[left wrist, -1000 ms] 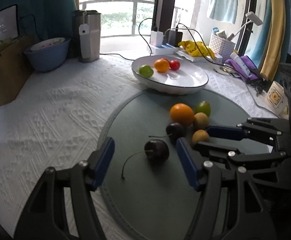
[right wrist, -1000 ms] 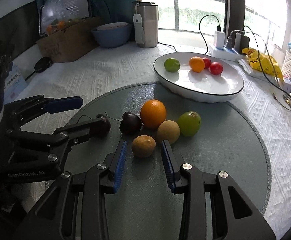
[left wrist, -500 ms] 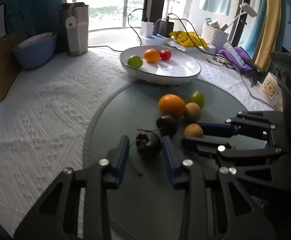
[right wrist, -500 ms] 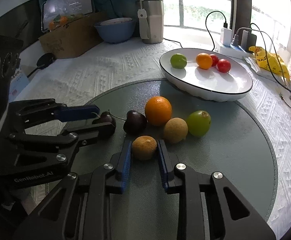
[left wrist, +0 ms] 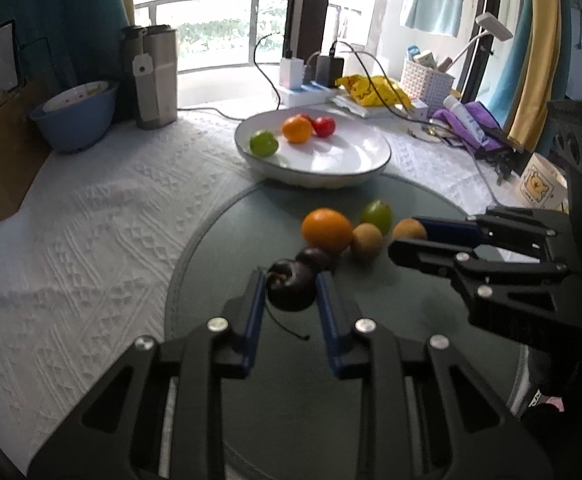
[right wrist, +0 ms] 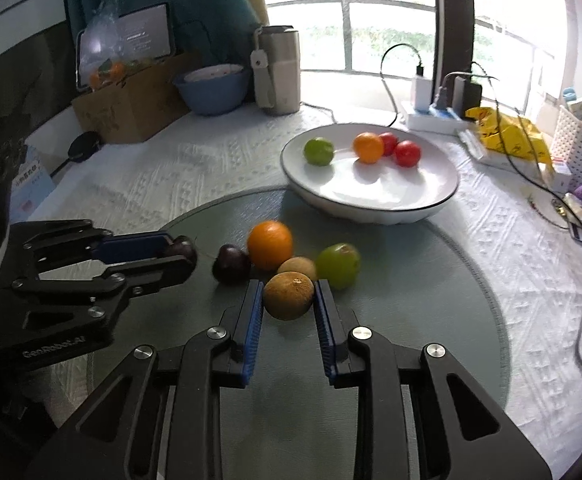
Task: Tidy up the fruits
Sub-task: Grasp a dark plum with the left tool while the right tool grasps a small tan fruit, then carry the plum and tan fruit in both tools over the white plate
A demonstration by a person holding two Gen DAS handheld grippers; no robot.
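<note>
Left gripper (left wrist: 291, 288): clamped on a dark cherry (left wrist: 291, 290) over the round mat (left wrist: 371, 360). Right gripper (right wrist: 288, 297): clamped on a brown fruit (right wrist: 289, 295) beside the orange (right wrist: 270, 244). White plate (right wrist: 371, 196): behind the mat, held four fruits.

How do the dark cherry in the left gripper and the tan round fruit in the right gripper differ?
The dark glossy cherry trails a thin stem; the tan round fruit has none showing. The cherry looks smooth, the tan fruit matte and rough. Shared: each is clamped between blue pads, in the left gripper and the right gripper.
</note>
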